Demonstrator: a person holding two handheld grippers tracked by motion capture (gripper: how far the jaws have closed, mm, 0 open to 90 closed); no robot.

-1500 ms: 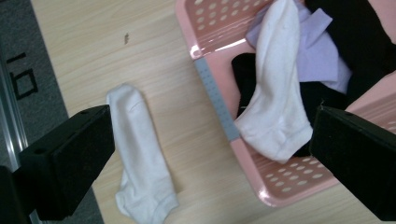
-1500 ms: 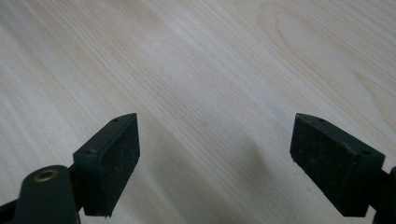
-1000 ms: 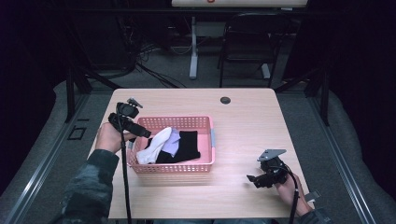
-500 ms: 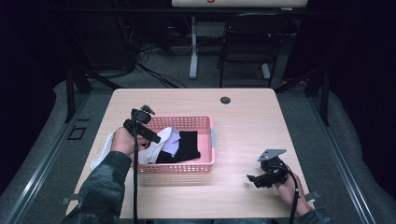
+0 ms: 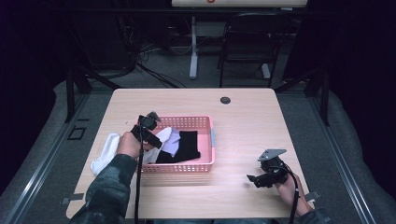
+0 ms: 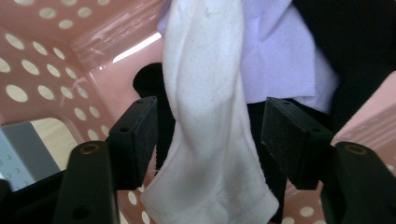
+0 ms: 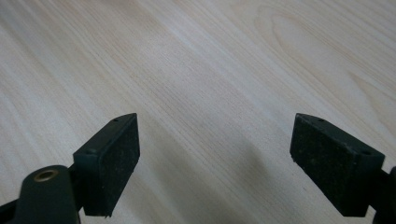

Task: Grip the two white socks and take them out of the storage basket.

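Two pads of my left gripper [image 6: 210, 140] straddle the white sock [image 6: 210, 154], which hangs over the near-left part of the pink basket [image 5: 205, 161] beside a lilac cloth [image 6: 285, 60] and a black garment [image 5: 188, 144]. The jaws have just been closing, yet gaps show on both sides, so nothing is pinched. I judge I should center on the sock's thick fold, keep the lilac cloth out, then squeeze fully before lifting. My right gripper [image 5: 261, 178] rests spread wide over the bare table [image 5: 243, 112].
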